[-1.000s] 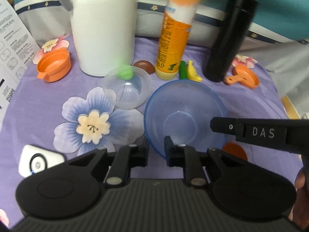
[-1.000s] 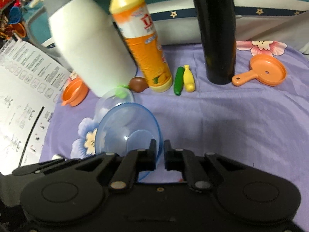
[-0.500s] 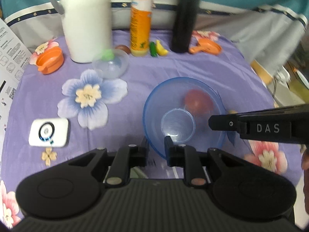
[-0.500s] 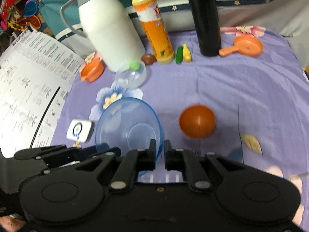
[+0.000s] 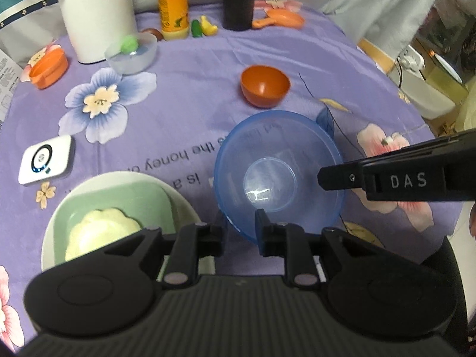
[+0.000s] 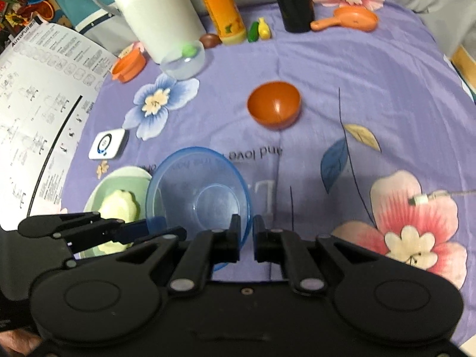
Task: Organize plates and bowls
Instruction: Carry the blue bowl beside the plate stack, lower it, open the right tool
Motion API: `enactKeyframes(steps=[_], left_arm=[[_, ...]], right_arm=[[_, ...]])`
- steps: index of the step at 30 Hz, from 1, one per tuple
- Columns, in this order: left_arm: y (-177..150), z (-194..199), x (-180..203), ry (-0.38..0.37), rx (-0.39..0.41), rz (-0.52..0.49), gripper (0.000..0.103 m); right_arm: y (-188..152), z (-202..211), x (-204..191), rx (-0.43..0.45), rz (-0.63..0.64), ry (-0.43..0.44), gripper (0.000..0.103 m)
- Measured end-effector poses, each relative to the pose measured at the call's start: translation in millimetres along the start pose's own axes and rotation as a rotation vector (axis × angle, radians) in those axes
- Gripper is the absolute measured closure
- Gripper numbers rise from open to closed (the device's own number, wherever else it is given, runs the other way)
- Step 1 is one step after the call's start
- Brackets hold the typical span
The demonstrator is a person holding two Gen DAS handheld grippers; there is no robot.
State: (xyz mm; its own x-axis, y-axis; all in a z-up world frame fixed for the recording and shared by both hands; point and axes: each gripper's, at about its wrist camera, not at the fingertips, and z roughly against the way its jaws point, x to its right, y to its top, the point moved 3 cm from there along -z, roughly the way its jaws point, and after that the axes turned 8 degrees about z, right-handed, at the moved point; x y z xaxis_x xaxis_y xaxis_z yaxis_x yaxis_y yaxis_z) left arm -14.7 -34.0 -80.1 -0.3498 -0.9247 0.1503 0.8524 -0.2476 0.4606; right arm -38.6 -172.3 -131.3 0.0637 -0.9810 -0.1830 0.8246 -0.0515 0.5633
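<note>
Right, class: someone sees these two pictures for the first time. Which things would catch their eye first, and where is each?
First, the clear blue bowl in the near middle, gripped at opposite rims by the left gripper and right gripper. Next, the small orange bowl standing alone beyond it on the purple flowered tablecloth. Then the pale green dish just left of the blue bowl.

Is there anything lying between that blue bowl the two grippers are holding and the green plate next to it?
Nothing visible does. The blue bowl, gripped at its rim by the left gripper and right gripper, sits right beside the green plate. Only bare purple tablecloth shows in the gap.
</note>
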Motion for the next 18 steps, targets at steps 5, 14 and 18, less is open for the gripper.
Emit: enactKeyframes(steps=[5,14,18], left_arm=[[-3,-9,1,0.004,-0.023,-0.008,0.084],[-5,-20,2,-0.006,-0.051,-0.02,0.083],[-5,-24,5,-0.008,-0.053,-0.034,0.079]], right_arm=[[-7,-7,4,-0.019,-0.013,0.009,0.095],[-9,-15,8,-0.045,-0.025,0.014,0.094],[-10,-19,10,-0.054,-0.031,0.015,0.093]])
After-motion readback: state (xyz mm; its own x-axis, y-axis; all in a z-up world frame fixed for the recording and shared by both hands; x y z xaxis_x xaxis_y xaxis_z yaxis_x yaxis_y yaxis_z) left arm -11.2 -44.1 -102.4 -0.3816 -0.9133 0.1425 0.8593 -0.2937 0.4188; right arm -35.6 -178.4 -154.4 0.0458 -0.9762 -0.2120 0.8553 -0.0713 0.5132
